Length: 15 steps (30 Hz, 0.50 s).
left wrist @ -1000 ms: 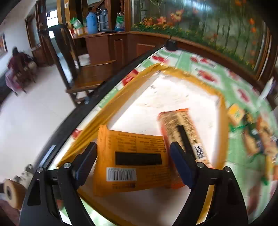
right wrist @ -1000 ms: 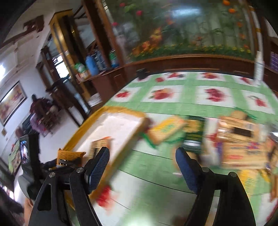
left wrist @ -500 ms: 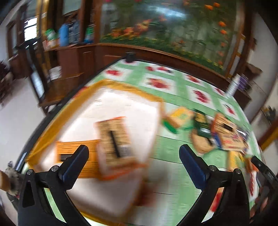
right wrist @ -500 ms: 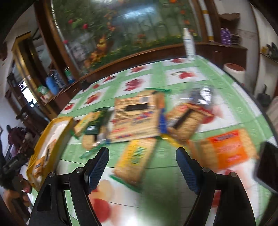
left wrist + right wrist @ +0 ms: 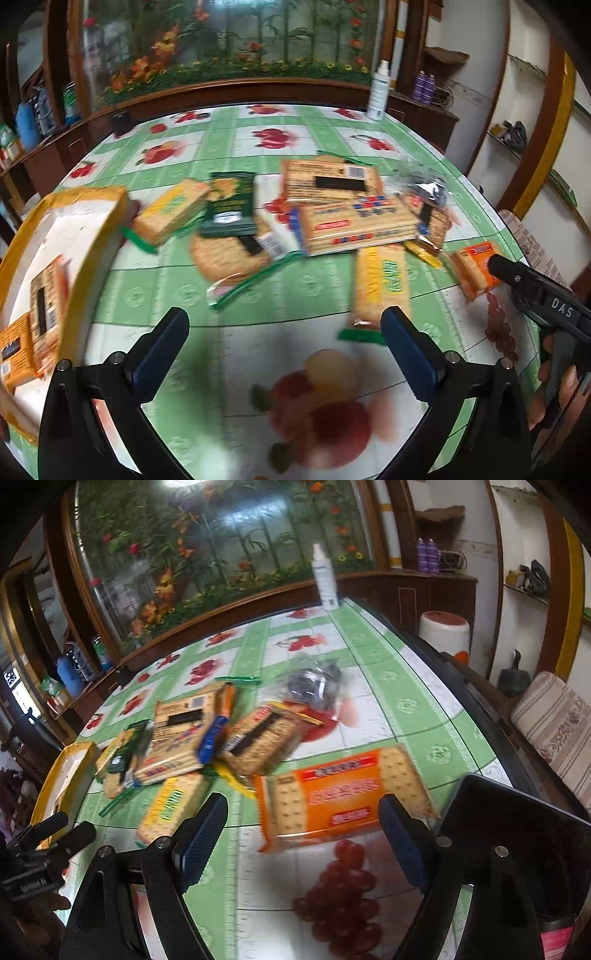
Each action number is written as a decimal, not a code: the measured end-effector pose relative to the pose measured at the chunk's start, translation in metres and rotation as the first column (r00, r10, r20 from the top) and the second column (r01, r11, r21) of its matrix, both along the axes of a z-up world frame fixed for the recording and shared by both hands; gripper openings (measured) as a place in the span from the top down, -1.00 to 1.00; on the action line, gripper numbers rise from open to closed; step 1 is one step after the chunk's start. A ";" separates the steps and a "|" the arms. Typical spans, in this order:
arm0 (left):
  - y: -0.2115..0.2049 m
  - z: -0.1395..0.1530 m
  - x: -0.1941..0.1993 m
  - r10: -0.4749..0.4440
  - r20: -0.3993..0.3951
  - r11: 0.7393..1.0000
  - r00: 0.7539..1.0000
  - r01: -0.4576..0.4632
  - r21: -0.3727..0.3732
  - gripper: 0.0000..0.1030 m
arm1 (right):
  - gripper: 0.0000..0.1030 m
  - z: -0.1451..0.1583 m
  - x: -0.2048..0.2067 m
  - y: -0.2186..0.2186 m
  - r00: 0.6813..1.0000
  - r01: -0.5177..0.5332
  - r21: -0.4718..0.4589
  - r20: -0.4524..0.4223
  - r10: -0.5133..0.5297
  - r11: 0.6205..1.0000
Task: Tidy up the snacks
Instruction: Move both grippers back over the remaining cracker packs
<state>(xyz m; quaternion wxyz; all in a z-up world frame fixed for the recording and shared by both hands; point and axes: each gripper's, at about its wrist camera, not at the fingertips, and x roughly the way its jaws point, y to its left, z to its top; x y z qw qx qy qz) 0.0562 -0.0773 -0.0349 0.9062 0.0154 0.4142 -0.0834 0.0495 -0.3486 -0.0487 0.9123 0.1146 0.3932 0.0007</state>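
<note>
step: reaching for next snack | right gripper (image 5: 299, 834) fingers opening, empty, nearing orange pack (image 5: 343, 797) – straddling it squarely, probably | left gripper (image 5: 284, 347) wide, empty | tray (image 5: 88, 236) waiting

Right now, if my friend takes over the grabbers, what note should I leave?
Left gripper: open, empty, over bare tablecloth.
Right gripper: jaws opening, nothing held; orange cracker pack lies just ahead.
Yellow tray: at the table's left edge, two packs already inside.
Snack pile: loose mid-table, with a yellow cracker pack nearer.
Left to do: move the loose packs into the tray.
</note>
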 end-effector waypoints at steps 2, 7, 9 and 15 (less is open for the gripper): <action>-0.007 0.000 0.002 -0.007 0.002 1.000 1.000 0.007 0.010 -1.00 | -0.67 -0.003 0.001 -0.003 1.000 0.000 -0.004 -0.009 0.000 1.000; -0.017 -0.004 0.009 -0.015 -0.008 1.000 1.000 0.015 0.015 -1.00 | -0.77 -0.010 0.008 -0.006 0.999 -0.008 -0.017 -0.042 0.007 1.000; -0.017 -0.005 0.012 -0.011 -0.011 1.000 1.000 0.011 0.017 -1.00 | -0.81 -0.010 0.011 -0.005 0.999 -0.011 -0.026 -0.045 0.009 1.000; -0.023 -0.008 0.018 -0.017 -0.020 1.000 1.000 0.018 0.021 -1.00 | -0.94 -0.011 0.019 -0.004 0.997 -0.029 -0.047 -0.069 0.026 0.998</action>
